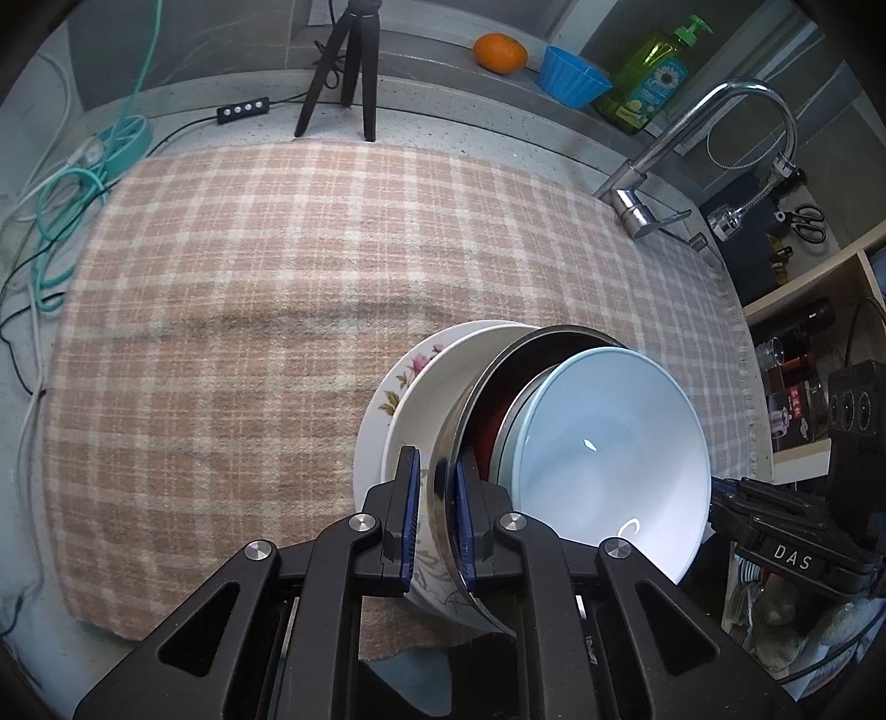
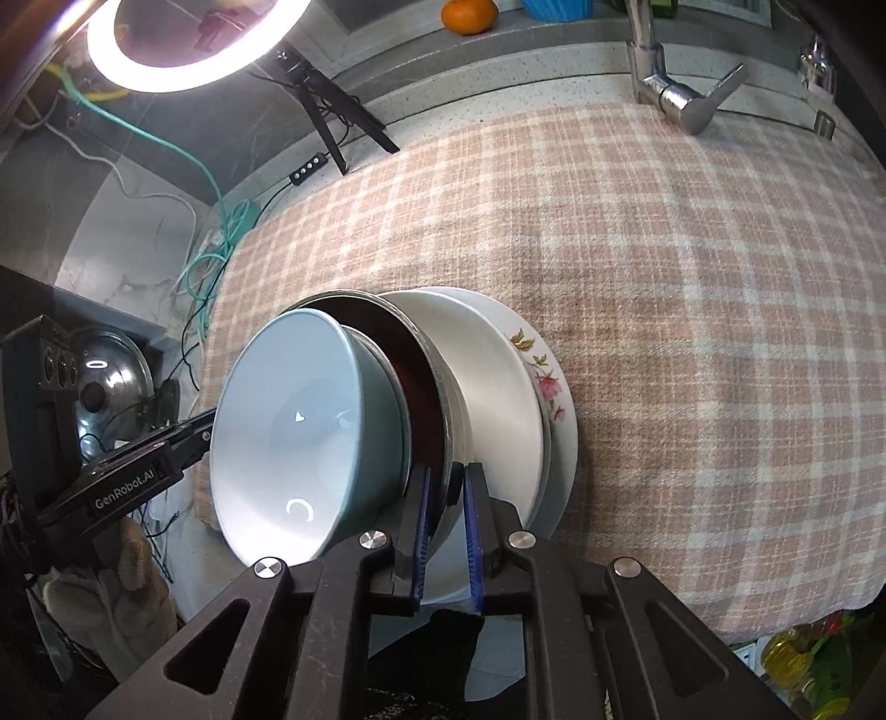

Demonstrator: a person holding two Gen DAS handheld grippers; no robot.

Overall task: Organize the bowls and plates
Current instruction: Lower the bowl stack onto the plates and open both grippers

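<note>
A pink-and-cream checked cloth (image 1: 277,310) covers the table (image 1: 454,130) and fills most of both views. Near its front edge sits a nested stack: a floral plate (image 1: 387,387) at the bottom, a white plate (image 1: 437,382) in it, then a steel bowl (image 1: 487,382) with a dark red inside, and a pale blue bowl (image 1: 609,443) on top. The left gripper (image 1: 436,498) has its fingers narrowed onto the steel bowl's rim on one side; the right gripper (image 2: 446,515) pinches the same rim from the opposite side. Behind the cloth stand a chrome tap (image 1: 664,166), a tripod (image 1: 343,72), a small blue cup (image 1: 573,75) and an orange (image 1: 500,52).
</note>
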